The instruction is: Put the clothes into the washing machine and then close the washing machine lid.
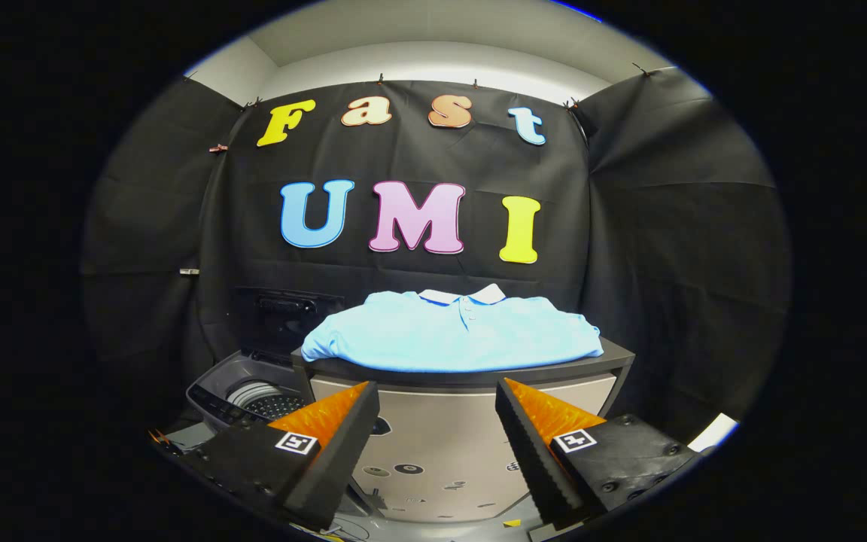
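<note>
Tool [437, 391] open — fingers spread wide, gripping nothing. Light blue polo shirt [452, 333] lies folded flat on the dark bench [471, 374], beyond the fingertips. Washing machine [253, 391] sits lower, beside the bench — lid [287, 312] raised, drum exposed.

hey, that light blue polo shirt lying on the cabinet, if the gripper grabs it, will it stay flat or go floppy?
Probably floppy: the polo shirt is soft cloth, its sleeve already drooping over the cabinet top's edge. It looks light, so it may slide when pushed. A pinch from the open gripper, still short of it, would likely lift one fold and let the rest hang.
</note>
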Action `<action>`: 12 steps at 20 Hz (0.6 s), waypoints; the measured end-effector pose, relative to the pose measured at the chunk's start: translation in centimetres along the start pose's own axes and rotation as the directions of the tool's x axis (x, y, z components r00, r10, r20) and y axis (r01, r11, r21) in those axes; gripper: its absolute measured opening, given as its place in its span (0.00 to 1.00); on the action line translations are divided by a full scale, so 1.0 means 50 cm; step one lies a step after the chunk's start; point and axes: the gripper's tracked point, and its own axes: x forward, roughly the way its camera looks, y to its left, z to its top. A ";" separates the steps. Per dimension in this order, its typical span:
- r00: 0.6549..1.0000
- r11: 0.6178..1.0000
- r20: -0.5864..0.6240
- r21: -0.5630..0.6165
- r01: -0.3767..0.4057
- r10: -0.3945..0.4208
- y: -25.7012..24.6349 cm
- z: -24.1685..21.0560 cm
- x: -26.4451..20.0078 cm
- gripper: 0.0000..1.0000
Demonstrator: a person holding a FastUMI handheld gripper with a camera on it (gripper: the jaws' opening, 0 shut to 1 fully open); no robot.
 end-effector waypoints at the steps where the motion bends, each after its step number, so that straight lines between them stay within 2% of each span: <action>1: 1.000 1.000 -0.001 0.006 0.000 0.000 -0.002 0.000 0.001 0.98; 6: 1.000 1.000 0.000 0.015 0.001 -0.001 -0.005 0.026 0.012 0.98; 12: 1.000 0.999 0.019 0.032 -0.012 0.012 -0.013 0.116 0.052 0.97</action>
